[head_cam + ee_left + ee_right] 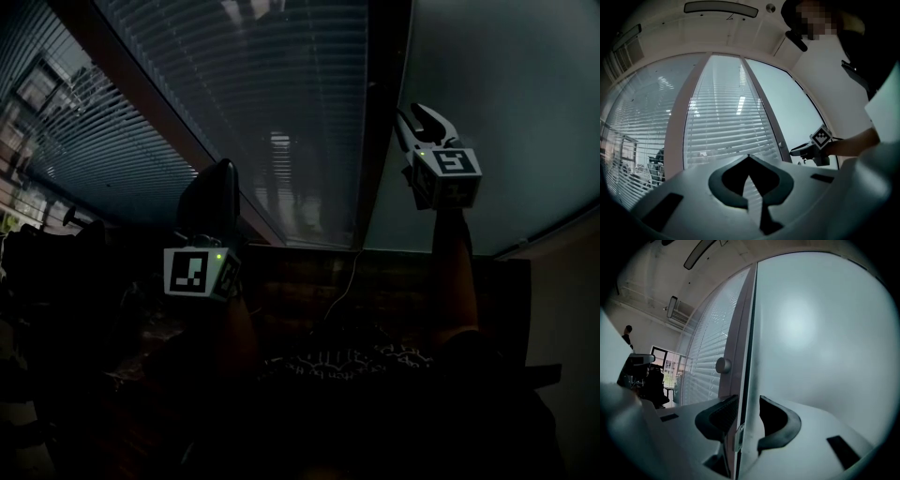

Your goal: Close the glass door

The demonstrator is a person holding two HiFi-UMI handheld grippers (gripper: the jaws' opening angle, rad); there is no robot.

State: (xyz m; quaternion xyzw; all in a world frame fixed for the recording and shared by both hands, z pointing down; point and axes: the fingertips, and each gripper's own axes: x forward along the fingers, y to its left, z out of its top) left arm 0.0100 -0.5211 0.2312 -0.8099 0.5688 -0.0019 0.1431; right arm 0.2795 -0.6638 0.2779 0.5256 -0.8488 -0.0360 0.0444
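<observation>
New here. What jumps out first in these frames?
The pale glass door fills the right gripper view, and its edge runs up between the open jaws of the right gripper. To the left of that edge a slatted blind covers the next glass panel. The left gripper points at the blind, jaws together and empty.

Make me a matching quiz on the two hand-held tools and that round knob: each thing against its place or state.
Things:
1. left tool
2. right tool
3. round knob

Places or states:
A. on the upright strip beside the glass door
B. jaws together, nothing between them
C. jaws on either side of the door's edge

Pairs: 1-B, 2-C, 3-A
</observation>
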